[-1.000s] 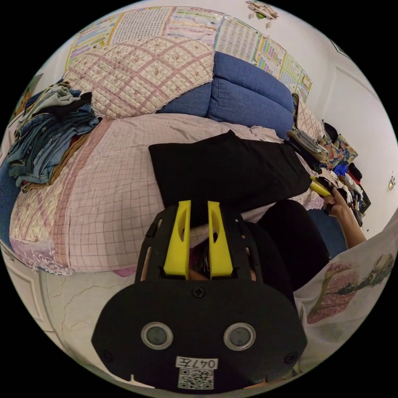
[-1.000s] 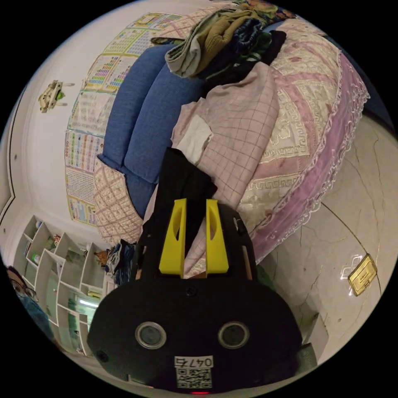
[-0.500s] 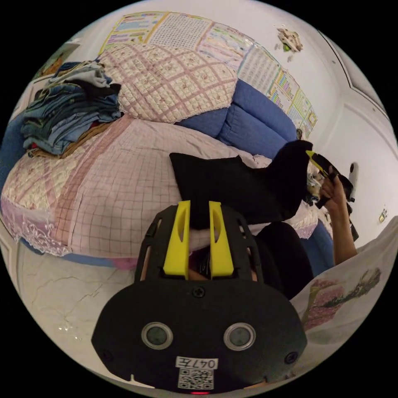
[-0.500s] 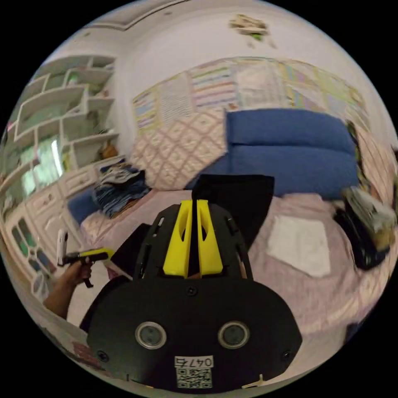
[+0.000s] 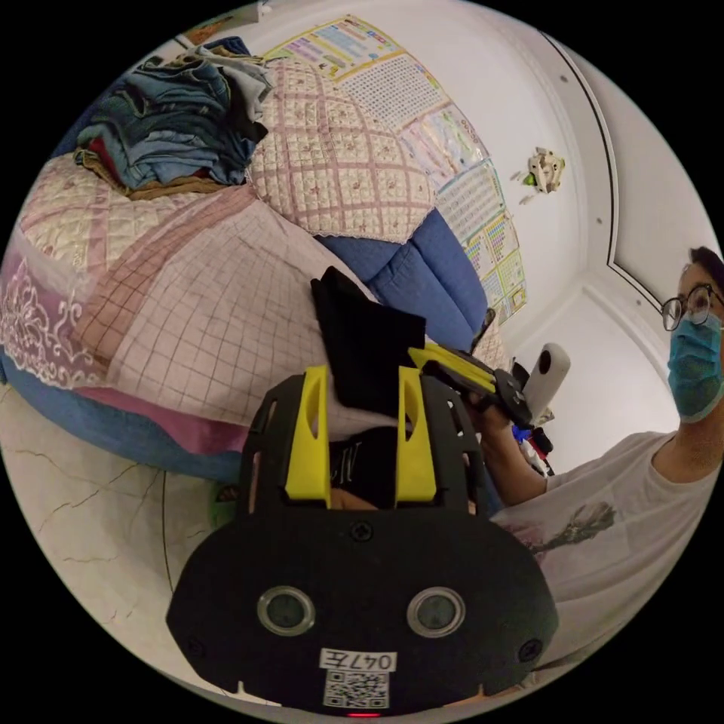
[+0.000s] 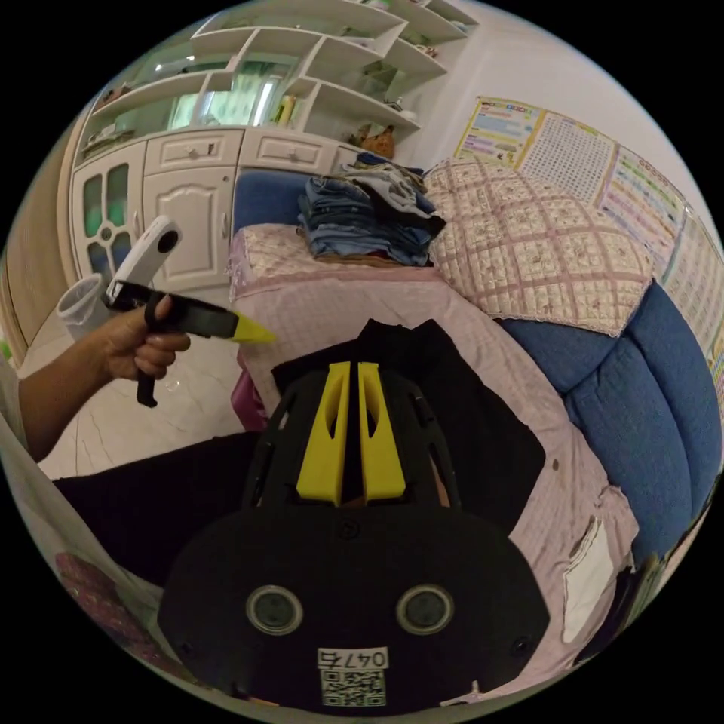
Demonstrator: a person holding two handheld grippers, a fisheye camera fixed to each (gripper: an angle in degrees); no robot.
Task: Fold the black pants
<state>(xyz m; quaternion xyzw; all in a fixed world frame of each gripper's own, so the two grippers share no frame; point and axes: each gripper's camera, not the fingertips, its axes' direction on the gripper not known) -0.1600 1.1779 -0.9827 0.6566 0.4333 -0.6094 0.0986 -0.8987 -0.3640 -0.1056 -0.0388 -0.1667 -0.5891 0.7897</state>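
**Black pants folded over, right gripper pinching them**

We see our left gripper (image 5: 354,434) with its yellow jaws spread apart. The black pants (image 5: 367,354) lie just beyond its tips, and nothing is pressed between the jaws. The pants rest on the pink checked cover (image 5: 219,317) of the blue sofa (image 5: 422,271). Just past the pants on the right side of this view, our right gripper (image 5: 445,362) reaches in with its yellow tips at the cloth's edge, a hand (image 5: 486,422) behind it.

In the right gripper view, our right gripper (image 6: 352,437) has its jaws pressed close together, with a thin strip of dark cloth between them. The black pants (image 6: 483,445) spread out ahead of and to the right of the jaws, lying as a folded dark shape on the checked cover (image 6: 332,309). Well off to the left of the tool, our left gripper (image 6: 253,332) hangs apart from the pants, held in a hand (image 6: 139,347).

Beyond the pants, a stack of folded jeans (image 6: 362,219) sits on the sofa beside a quilted cushion (image 6: 535,256). White cabinets (image 6: 188,196) stand farther back.
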